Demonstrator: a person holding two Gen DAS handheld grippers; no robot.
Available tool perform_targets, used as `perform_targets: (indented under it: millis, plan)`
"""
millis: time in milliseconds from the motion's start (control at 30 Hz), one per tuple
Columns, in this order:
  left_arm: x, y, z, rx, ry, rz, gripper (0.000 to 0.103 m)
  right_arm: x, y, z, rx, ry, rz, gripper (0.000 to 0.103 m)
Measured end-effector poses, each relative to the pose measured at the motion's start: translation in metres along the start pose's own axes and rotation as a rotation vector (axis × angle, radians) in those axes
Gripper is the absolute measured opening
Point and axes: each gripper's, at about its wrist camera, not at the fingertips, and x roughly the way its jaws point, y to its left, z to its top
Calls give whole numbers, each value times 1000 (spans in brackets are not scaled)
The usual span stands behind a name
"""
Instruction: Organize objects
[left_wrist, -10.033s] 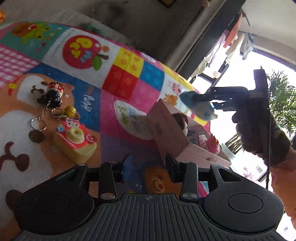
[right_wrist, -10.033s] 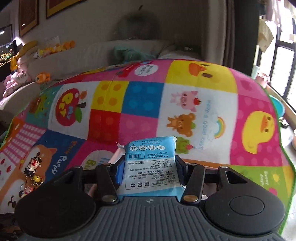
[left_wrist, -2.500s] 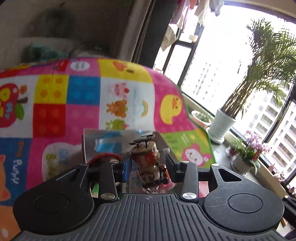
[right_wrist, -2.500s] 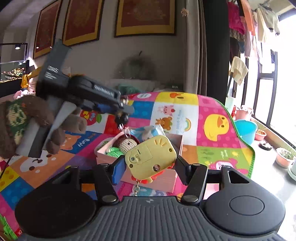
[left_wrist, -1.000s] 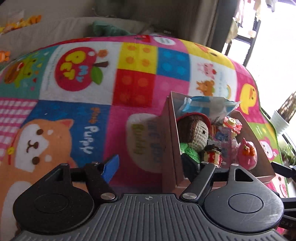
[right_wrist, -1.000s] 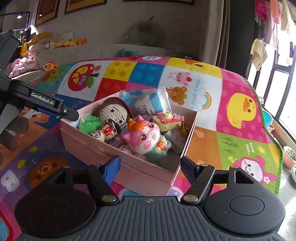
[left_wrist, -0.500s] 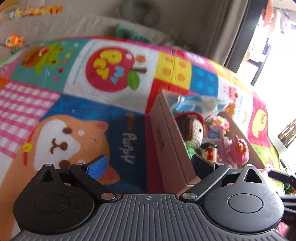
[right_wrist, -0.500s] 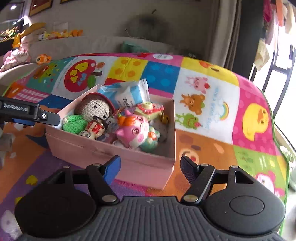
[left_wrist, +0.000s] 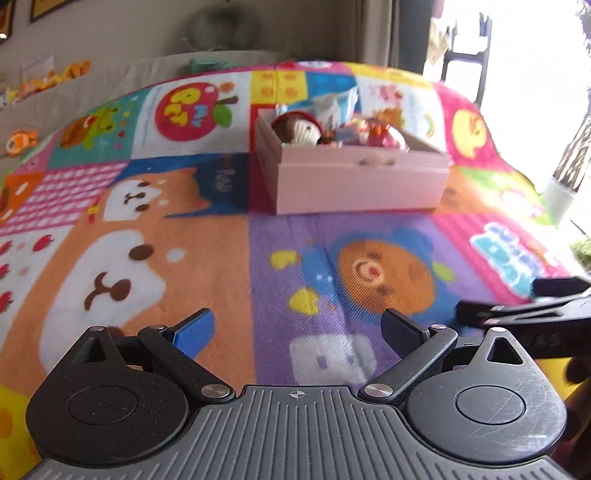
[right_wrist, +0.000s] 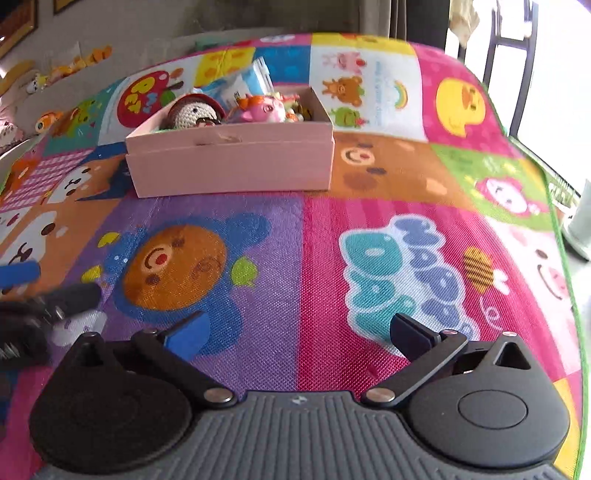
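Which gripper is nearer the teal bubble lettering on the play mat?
Right. The right gripper, jaws opening and empty, sits just behind the teal bubble lettering; the left gripper is further left.

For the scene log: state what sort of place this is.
Probably a living room at home: a colourful cartoon play mat bearing a pink box of small toys, a pale sofa with plush toys behind, and framed pictures on the wall.

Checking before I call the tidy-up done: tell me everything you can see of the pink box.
The pink box is a shallow, open-topped rectangular carton, seemingly cardboard, sitting flat on the colourful play mat. It is filled with small toys: a crocheted doll, a pink pig figure and a blue packet sticking out at the back. Neither gripper touches it.
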Motion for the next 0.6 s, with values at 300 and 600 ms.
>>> perform_targets:
  millis: [300, 600]
  plan:
    - [24, -5, 11, -37, 17, 85, 101, 17, -10, 11, -3, -58, 36, 103]
    - [26, -6, 12, -43, 17, 94, 101, 20, -11, 12, 17, -71, 33, 103]
